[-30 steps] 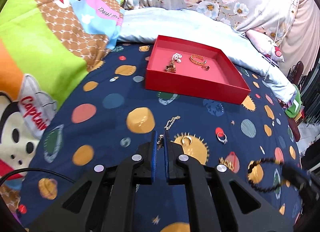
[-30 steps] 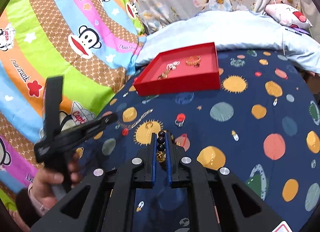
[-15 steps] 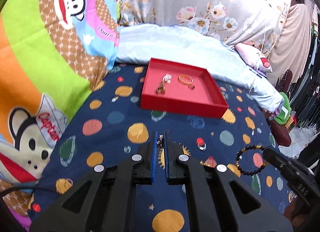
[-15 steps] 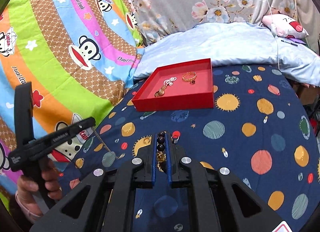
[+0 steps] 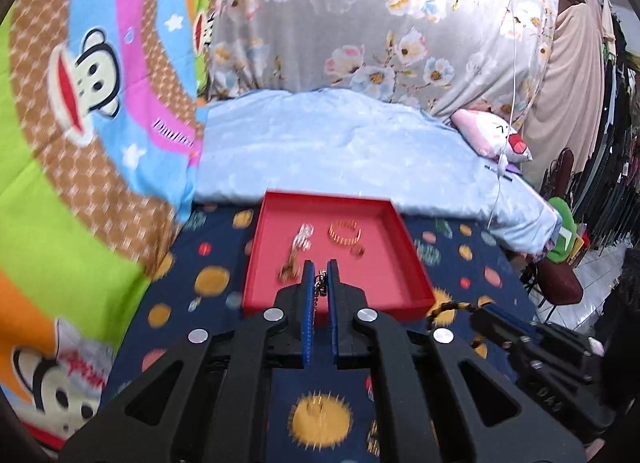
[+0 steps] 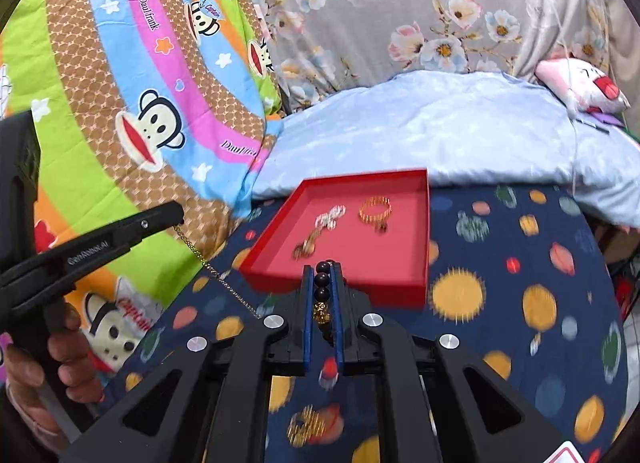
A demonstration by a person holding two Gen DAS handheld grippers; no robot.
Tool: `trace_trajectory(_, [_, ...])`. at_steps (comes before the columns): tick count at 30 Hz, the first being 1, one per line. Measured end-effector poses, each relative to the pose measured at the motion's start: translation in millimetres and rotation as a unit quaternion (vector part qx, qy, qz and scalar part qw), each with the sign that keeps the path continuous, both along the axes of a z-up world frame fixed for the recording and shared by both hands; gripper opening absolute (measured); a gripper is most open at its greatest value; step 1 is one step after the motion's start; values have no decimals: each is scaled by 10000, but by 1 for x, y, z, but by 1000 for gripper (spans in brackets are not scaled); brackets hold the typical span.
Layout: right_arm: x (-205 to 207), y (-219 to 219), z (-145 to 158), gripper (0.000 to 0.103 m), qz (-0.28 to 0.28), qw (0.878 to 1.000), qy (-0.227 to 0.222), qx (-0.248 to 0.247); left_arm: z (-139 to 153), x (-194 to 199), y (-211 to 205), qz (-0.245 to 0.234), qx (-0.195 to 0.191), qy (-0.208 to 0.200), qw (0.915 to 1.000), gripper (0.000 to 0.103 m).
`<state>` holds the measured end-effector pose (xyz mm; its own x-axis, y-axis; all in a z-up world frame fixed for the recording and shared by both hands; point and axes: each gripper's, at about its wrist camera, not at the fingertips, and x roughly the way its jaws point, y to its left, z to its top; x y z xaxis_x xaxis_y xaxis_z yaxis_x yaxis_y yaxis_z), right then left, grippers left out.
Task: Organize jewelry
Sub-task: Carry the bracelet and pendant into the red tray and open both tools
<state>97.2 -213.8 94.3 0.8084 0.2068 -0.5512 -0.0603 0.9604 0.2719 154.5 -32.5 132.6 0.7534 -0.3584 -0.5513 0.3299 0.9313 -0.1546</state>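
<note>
bright, even light – motion blur, fisheye-bent edges, dark corners

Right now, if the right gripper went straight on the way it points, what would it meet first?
Probably the red tray: the right gripper, shut on the beaded bracelet, points at its near wall. Depth is unclear, and it may pass above the rim.

Matt red tray (image 6: 416,287), glossy dark bead bracelet (image 6: 322,279), thin gold metal chain (image 6: 224,283), printed cloth bedsheet (image 6: 520,263).
</note>
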Motion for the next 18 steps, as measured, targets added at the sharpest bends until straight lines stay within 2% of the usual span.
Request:
trace_trajectory(4, [38, -2, 8, 8, 38, 10000, -59, 17, 15, 28, -14, 11, -32, -179, 9998, 5])
trace_trajectory(8, [69, -3, 9, 8, 63, 9999, -61, 76, 18, 55, -26, -21, -66, -220, 9997, 5])
trace_trajectory(14, [108, -9, -27, 8, 111, 9982, 379, 445, -8, 89, -42, 47, 100, 31, 9999, 5])
trace_trajectory(18, [119, -11, -49, 9, 32, 9974, 630, 352, -37, 106, -45, 163, 274, 315, 9990, 6])
